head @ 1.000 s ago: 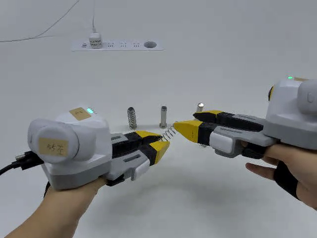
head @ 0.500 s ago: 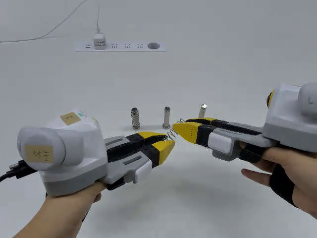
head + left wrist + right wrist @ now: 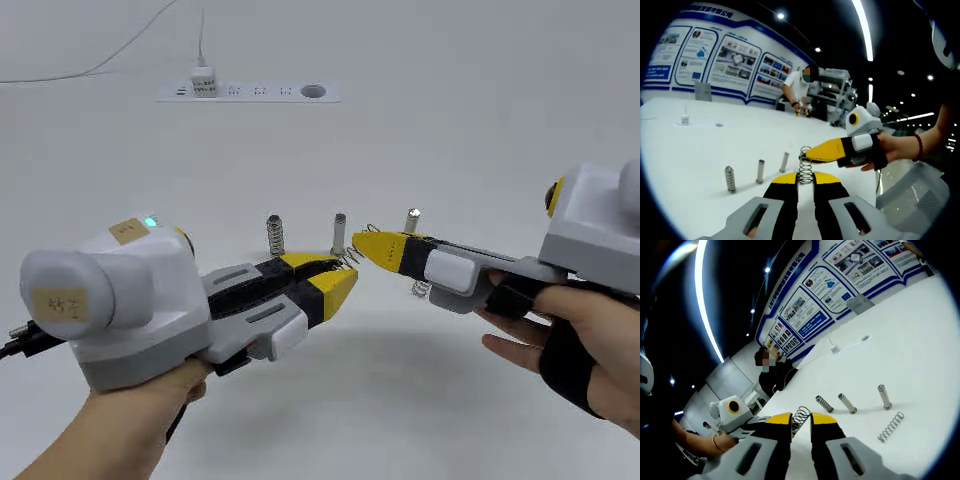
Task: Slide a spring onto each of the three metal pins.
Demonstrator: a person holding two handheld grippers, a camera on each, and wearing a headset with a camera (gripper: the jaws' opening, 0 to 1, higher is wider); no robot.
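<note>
The white workbench (image 3: 430, 150) is the biggest thing here, and I've got both grippers held above it, nose to nose. The left gripper (image 3: 342, 270) comes in from the left, pointing forward and to the right, with its jaws nipped onto the base of a spring (image 3: 804, 167). That spring sticks straight out past the fingertips along the jaw line, its long axis aimed at the right gripper (image 3: 362, 246). The right one reaches in from the right with its jaws down to a narrow slit. The spring's free end sits right at that slit, and I honestly can't tell if it's biting or just touching. Just beyond both sets of fingertips the pins stand upright in a row. The left pin (image 3: 273, 218) wears a fitted spring (image 3: 730, 179), while the middle pin (image 3: 339, 232) and right pin (image 3: 411, 220) are bare. A loose spring (image 3: 891, 426) lies flat beside the right fingers, near the right pin.
</note>
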